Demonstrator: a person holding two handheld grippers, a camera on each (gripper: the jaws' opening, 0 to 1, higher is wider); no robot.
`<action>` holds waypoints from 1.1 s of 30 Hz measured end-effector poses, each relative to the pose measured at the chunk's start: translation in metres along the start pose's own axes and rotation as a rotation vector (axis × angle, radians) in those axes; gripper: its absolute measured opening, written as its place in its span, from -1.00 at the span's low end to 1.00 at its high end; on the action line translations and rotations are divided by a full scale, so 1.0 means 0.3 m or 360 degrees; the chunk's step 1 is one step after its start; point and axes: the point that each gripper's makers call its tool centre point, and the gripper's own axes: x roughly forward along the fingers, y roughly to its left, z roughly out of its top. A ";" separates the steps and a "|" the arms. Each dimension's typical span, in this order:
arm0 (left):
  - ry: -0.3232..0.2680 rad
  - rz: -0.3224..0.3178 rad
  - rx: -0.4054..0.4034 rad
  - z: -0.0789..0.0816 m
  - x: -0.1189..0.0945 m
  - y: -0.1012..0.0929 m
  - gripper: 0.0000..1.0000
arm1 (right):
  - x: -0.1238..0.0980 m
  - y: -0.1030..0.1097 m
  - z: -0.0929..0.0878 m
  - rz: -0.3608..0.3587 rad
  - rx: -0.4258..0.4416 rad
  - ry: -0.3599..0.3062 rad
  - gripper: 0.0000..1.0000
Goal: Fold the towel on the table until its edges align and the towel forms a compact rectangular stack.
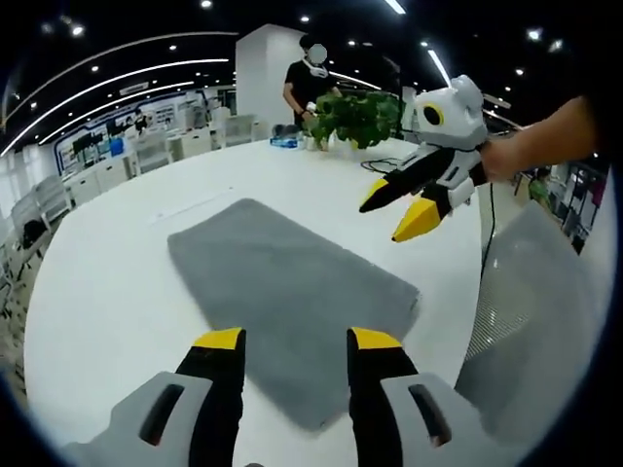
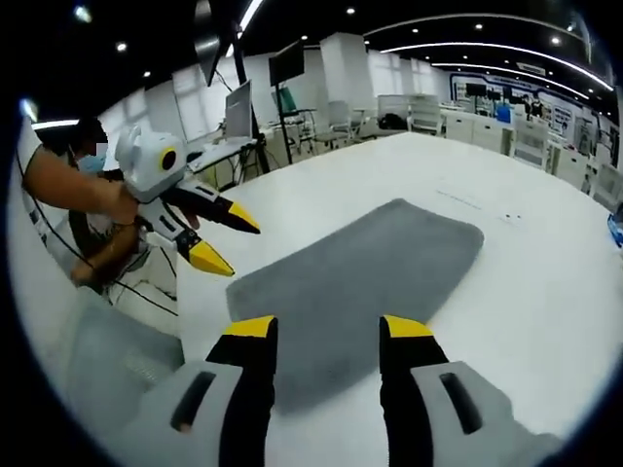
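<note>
Yellow-tipped jaws of the left gripper (image 1: 295, 339) stand apart w/ nothing between them, poised over the near short edge of the grey towel (image 1: 287, 292). Right gripper (image 2: 326, 327) is likewise released, jaws parted above the opposite short edge. Each unit appears in the other's view, held in a hand off the table edge, jaws parted and empty.

Step in hand: pre-grasp approach; no fold made yet, judging by the single flat layer. Next move likely req. lowering each gripper to a corner, pinching it and carrying that edge over to meet the far one.

Towel: grey, short pile, rounded corners, spread flat as one long rectangle at centre of the white table (image 1: 117, 292). Beyond: potted plant (image 1: 358, 117), a person standing behind it, office desks.
</note>
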 end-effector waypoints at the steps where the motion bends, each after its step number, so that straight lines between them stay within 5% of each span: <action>1: 0.0005 -0.0019 -0.0005 -0.002 0.002 -0.008 -0.14 | 0.002 0.009 -0.011 0.0015 0.0002 0.0009 -0.18; 10: 0.0109 -0.0123 -0.0011 -0.080 0.033 -0.055 -0.14 | 0.030 0.072 -0.144 0.0086 -0.0130 0.0206 -0.29; 24: 0.0274 -0.0137 0.0040 -0.189 0.060 -0.075 -0.14 | 0.073 0.071 -0.243 0.0090 -0.0211 0.0332 -0.36; 29: 0.0340 -0.0141 0.0098 -0.216 0.077 -0.079 -0.18 | 0.080 0.048 -0.295 0.0067 -0.0350 0.0455 -0.57; 33: 0.0391 -0.0142 0.0140 -0.234 0.092 -0.087 -0.20 | 0.082 0.039 -0.304 0.0052 -0.0338 0.0449 -0.70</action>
